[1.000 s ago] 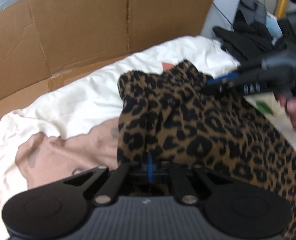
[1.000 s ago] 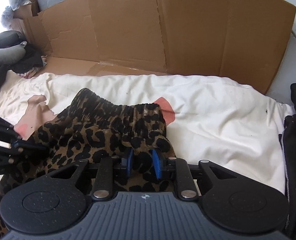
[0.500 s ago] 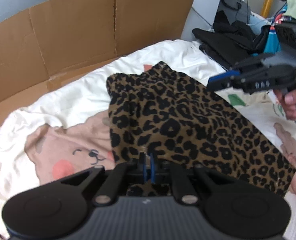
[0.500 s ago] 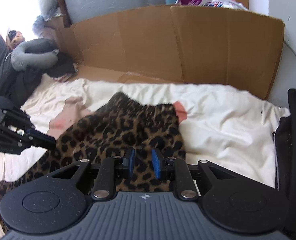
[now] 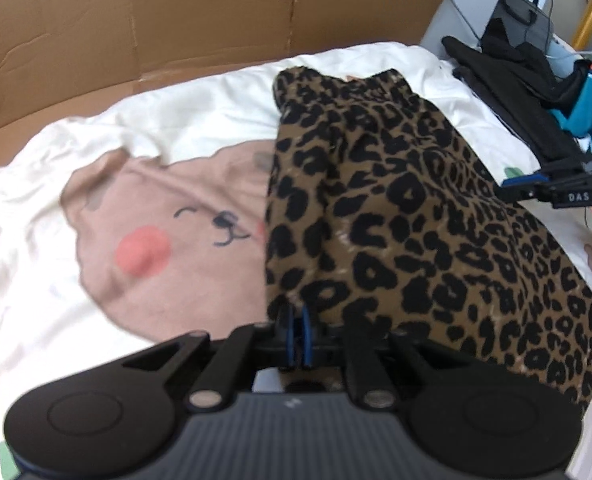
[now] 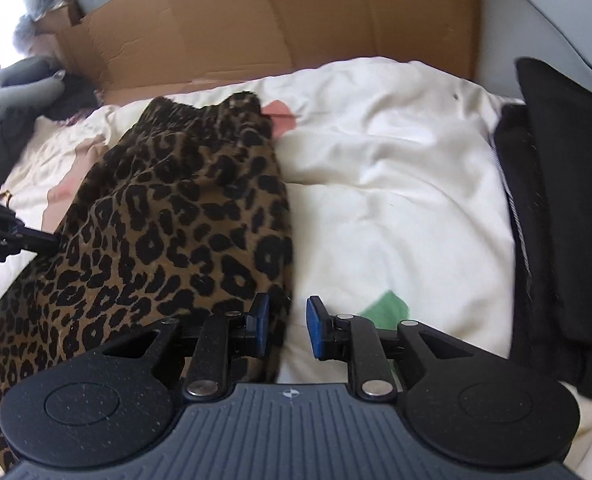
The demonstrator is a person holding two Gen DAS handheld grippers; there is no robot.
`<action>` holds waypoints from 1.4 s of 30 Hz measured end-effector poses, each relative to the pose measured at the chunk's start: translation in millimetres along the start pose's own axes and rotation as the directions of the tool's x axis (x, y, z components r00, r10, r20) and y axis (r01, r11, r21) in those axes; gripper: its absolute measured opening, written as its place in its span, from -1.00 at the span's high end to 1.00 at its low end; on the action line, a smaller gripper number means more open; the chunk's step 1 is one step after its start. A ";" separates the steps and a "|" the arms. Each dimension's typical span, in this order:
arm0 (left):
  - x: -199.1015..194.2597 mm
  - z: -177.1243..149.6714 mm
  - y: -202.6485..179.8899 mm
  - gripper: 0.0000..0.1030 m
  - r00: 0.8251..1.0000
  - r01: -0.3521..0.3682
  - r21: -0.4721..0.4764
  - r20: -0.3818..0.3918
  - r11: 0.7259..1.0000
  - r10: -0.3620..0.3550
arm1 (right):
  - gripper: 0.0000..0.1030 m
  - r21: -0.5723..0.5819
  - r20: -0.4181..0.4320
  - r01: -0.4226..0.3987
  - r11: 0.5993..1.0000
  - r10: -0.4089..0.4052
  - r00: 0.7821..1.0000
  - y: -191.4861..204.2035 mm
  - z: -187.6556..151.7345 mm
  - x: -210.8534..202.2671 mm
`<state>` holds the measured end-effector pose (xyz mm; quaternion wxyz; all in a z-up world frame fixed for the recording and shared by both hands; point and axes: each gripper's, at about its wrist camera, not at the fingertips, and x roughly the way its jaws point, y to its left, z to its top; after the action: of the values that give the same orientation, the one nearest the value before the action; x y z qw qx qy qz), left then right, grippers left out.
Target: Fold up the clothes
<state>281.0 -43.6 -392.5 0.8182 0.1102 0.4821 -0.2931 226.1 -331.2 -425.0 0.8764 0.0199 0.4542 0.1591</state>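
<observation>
We see our left hand-held gripper (image 5: 296,330) nearly closed at the near edge of the leopard-print garment (image 5: 395,216), a sliver of fabric between its blue pads (image 5: 305,326). The garment lies on the white bedsheet (image 5: 200,112), beside a printed animal face (image 5: 184,228). Our right hand-held gripper (image 5: 511,183) touches the garment's right edge. Cardboard (image 5: 176,20) stands behind.
</observation>
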 end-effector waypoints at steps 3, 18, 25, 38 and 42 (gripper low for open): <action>-8.1 -3.7 3.7 0.85 1.000 -0.018 -0.004 0.000 1.000 0.018 | 0.54 0.005 0.015 0.002 1.000 -0.002 1.000 -0.4 0.0 -7.8; -52.2 -21.9 -11.5 0.74 1.000 0.026 0.012 -0.017 1.000 -0.026 | 0.52 -0.053 -0.010 -0.083 0.995 0.083 0.997 30.2 -17.9 -55.7; -56.0 -31.3 -31.3 0.69 0.998 0.060 0.026 -0.006 0.998 -0.060 | 0.51 -0.098 -0.002 -0.066 0.993 0.067 0.998 48.1 -33.4 -68.1; -24.3 -37.1 -32.0 0.66 0.998 0.054 -0.126 0.034 0.991 -0.050 | 0.27 -0.167 0.052 -0.077 0.983 0.087 0.995 84.6 -27.6 -49.4; -16.7 -39.8 -31.7 0.66 0.999 0.048 -0.125 0.021 0.991 -0.046 | 0.27 -0.234 0.034 -0.099 0.967 0.109 0.993 99.5 -26.2 -38.1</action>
<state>227.5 -44.5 -395.4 0.8206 0.0446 0.4948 -0.2824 158.7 -251.0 -392.4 0.8734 -0.0552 0.4104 0.2563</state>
